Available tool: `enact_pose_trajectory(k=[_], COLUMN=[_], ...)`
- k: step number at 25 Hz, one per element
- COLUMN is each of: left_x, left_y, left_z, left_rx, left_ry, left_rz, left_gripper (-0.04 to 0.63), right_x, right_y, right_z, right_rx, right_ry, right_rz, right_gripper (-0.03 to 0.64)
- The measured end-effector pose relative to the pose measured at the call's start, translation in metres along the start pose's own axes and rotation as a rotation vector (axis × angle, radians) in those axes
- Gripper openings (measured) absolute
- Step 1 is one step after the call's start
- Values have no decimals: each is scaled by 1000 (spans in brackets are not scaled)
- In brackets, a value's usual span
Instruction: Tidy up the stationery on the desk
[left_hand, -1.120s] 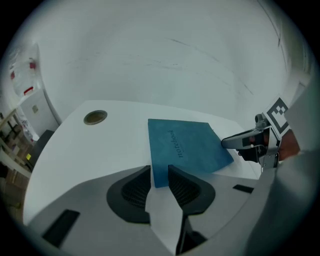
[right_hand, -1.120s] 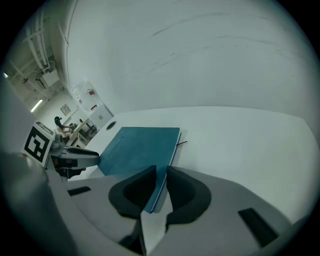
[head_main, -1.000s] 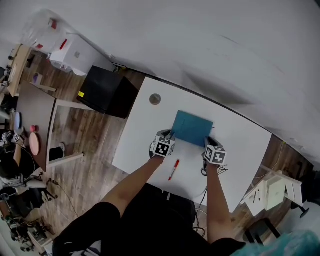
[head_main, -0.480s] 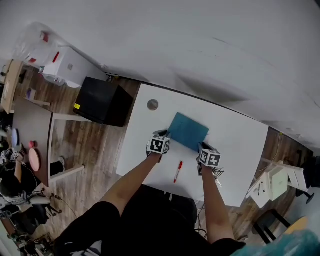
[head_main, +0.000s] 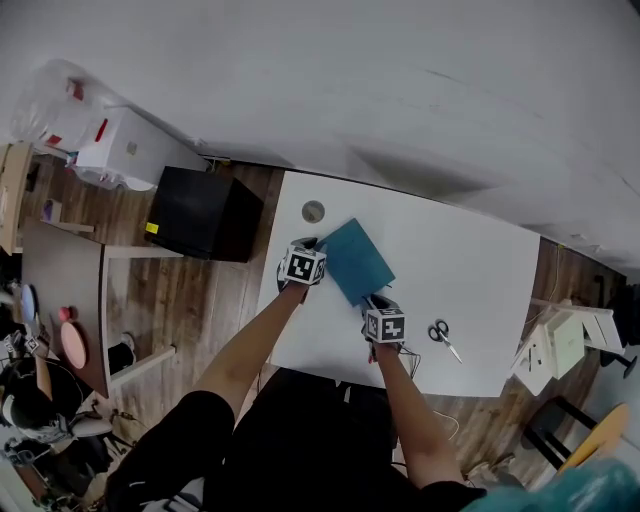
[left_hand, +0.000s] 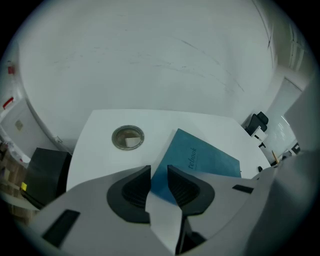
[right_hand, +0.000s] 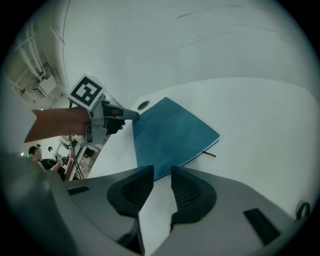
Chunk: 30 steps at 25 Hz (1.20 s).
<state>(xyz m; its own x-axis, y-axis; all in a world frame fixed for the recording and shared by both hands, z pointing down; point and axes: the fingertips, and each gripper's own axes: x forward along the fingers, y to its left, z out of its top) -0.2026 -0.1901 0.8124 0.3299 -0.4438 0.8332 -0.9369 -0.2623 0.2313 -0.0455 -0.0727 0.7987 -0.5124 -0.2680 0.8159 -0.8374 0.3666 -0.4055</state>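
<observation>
A blue notebook (head_main: 355, 260) lies slanted on the white desk (head_main: 470, 270), with its thin bookmark ribbon (right_hand: 210, 154) sticking out. My left gripper (head_main: 320, 247) is shut on the notebook's left corner (left_hand: 165, 175); the right gripper view also shows the left gripper (right_hand: 125, 114) clamped there. My right gripper (head_main: 373, 299) is at the notebook's near corner, jaws drawn close with the blue edge (right_hand: 159, 172) between their tips. A pair of scissors (head_main: 443, 335) lies on the desk to the right of my right gripper. No red pen shows in any view.
A round cable hole (head_main: 313, 211) sits in the desk just beyond my left gripper. A black box (head_main: 207, 213) stands on the wood floor left of the desk. White furniture (head_main: 560, 350) stands off the desk's right end. A wall runs behind the desk.
The notebook has swung counter-clockwise and shifted left with both grippers on it. My right gripper moved left and nearer to me. The scissors came into view and the red pen dropped out of sight.
</observation>
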Motion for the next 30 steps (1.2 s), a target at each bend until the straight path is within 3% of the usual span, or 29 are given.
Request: enact_pose_trajectory(k=[6, 11, 14, 18, 25, 30], left_x=[-4, -10, -26, -54, -48, -52], left_y=[18, 22, 30, 23, -40, -58], left_z=[2, 5, -2, -36, -81, -82], left_rx=[70, 39, -35, -236, -308, -339], left_ry=[-26, -57, -82, -107, -56, -51], left_rz=[-19, -51, -20, -10, -76, -81], left_gripper=[98, 98, 100, 100, 98, 98], right_x=[15, 18, 12, -4, 3, 29], right_y=[33, 41, 35, 17, -20, -20], right_z=[-10, -17, -20, 3, 93, 86], right_rx=[-57, -78, -34, -54, -276, -325], right_ry=[24, 33, 57, 12, -2, 118], right_rz=[-16, -12, -14, -53, -20, 46], right_gripper=[104, 106, 106, 106, 106, 106])
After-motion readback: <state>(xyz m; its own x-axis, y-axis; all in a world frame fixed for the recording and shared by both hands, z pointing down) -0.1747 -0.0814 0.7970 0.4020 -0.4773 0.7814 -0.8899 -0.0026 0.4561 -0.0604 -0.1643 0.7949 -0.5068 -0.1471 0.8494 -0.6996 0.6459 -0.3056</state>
